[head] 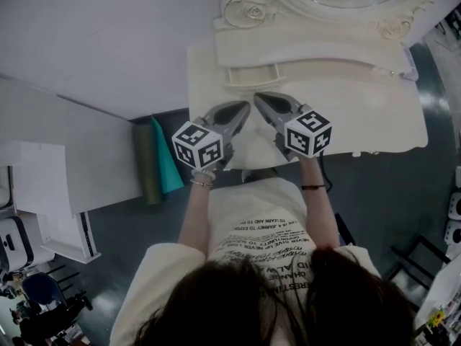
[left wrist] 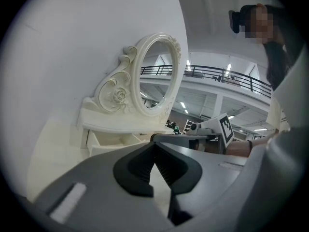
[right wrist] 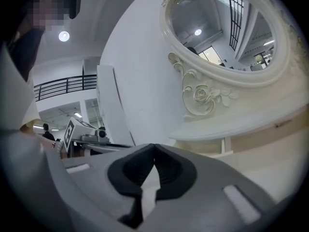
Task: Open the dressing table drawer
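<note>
Left tongs [head: 241, 109] and right tongs [head: 261, 99] both pinched shut, empty; drawer [head: 253, 76] lies crosswise just ahead of both tips, probably open already.

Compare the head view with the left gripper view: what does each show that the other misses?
Only the head view: the teal roll by the dressing table. Only the left gripper view: the balcony railing and ceiling lights. Both: the pulled-out drawer, plus the left tool and right tool, each shut and empty.

Cream dressing table [head: 374, 114]; grey floor [head: 389, 193]
</note>
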Action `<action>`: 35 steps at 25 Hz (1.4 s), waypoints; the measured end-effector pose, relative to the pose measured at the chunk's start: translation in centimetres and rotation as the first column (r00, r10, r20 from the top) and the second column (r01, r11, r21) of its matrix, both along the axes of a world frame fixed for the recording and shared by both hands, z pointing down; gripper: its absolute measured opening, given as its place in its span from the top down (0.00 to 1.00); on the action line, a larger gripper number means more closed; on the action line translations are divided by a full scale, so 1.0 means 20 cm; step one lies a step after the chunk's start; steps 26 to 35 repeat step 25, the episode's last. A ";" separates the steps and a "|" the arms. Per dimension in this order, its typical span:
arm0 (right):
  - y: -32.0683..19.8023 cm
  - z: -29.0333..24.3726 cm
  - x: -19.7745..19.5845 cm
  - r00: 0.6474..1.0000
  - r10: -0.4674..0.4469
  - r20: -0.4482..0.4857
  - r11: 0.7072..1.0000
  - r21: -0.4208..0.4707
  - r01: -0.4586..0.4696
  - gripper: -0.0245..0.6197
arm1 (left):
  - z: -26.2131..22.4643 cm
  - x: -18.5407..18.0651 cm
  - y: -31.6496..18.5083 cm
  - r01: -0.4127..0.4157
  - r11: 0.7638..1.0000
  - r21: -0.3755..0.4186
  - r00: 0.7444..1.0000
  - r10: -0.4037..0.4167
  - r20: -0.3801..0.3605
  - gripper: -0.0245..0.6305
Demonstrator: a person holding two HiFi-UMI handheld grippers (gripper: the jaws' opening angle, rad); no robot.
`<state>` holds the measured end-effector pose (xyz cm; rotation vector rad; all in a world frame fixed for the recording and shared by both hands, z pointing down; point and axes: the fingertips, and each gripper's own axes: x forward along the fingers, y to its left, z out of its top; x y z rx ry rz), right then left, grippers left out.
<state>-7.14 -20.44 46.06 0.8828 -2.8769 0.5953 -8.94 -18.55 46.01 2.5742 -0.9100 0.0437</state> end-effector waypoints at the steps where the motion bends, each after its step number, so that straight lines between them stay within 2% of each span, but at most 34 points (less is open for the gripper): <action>1: 0.00 0.00 0.00 1.000 -0.001 -0.001 1.000 0.003 0.001 0.96 | 0.00 0.00 0.00 -0.002 1.000 0.000 1.000 0.002 0.001 0.96; 20: -0.03 0.00 -0.02 1.000 -0.008 0.011 1.000 0.000 0.008 0.96 | 0.04 -0.01 -0.02 -0.028 1.000 -0.012 0.999 0.028 0.024 0.96; 35: -0.03 0.00 -0.03 1.000 -0.008 0.015 1.000 0.001 0.008 0.96 | 0.04 -0.01 -0.02 -0.035 0.999 -0.019 0.999 0.036 0.013 0.96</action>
